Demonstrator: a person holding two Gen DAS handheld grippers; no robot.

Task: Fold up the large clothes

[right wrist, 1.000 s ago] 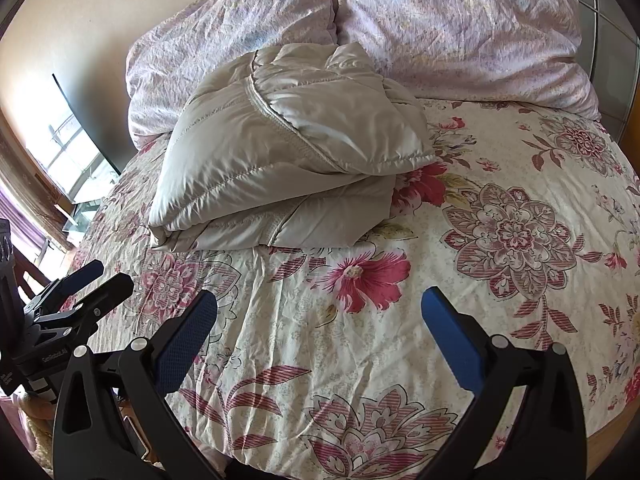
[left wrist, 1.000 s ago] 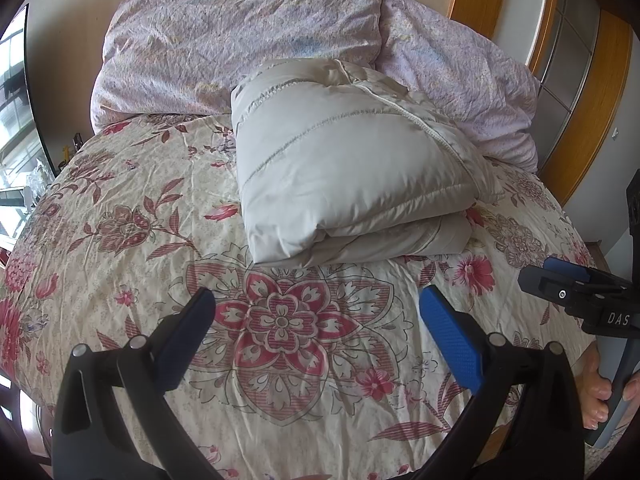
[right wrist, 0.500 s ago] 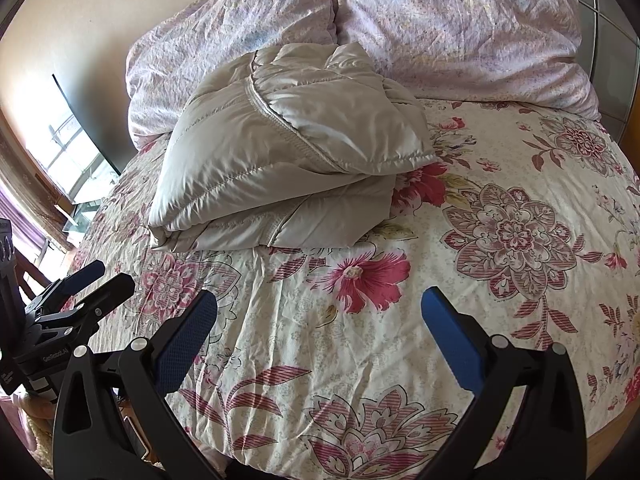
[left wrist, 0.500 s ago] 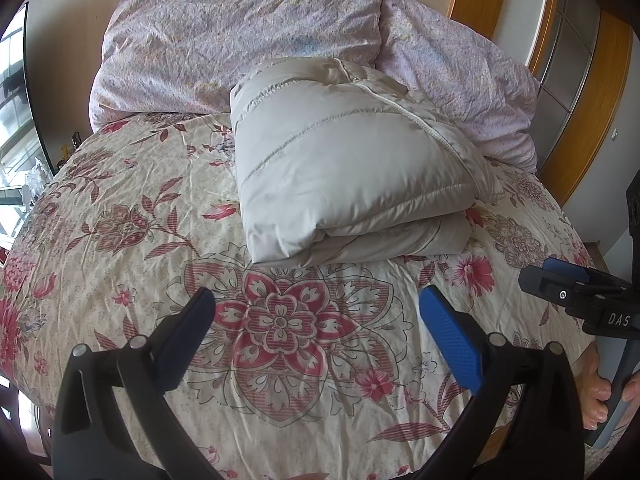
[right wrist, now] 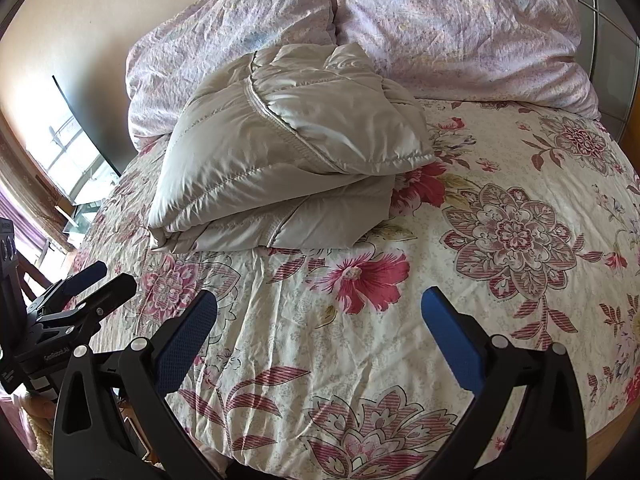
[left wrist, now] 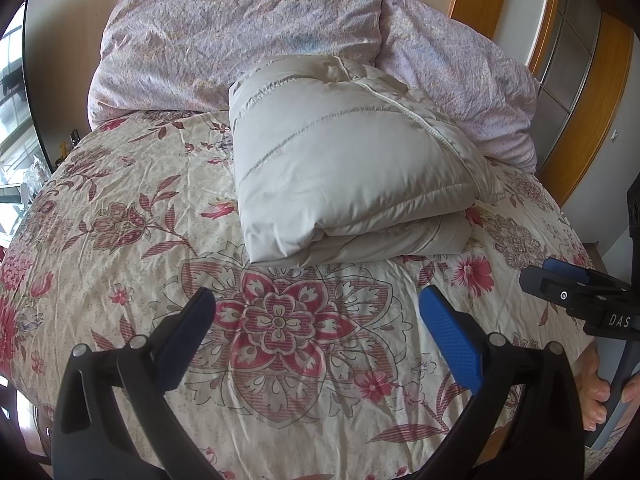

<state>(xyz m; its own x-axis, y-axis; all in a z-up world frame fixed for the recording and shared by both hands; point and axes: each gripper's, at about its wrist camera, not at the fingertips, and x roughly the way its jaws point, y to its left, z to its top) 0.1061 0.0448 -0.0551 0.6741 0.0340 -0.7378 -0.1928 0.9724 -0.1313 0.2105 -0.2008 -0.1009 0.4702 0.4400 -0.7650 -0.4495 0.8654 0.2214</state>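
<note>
Floral bedspread [left wrist: 120,184], folded beige jacket [left wrist: 344,168] unmoved, left claw [left wrist: 316,324] and right claw [right wrist: 320,324] still apart, empty.

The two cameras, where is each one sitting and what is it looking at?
Left wrist: sits on the left gripper, looking up the bed at the folded jacket; its open fingers, the right gripper and a hand show.
Right wrist: sits on the right gripper, facing the pillows; its open fingers and the left gripper show.
Shared: jacket, bed, pillows.
</note>
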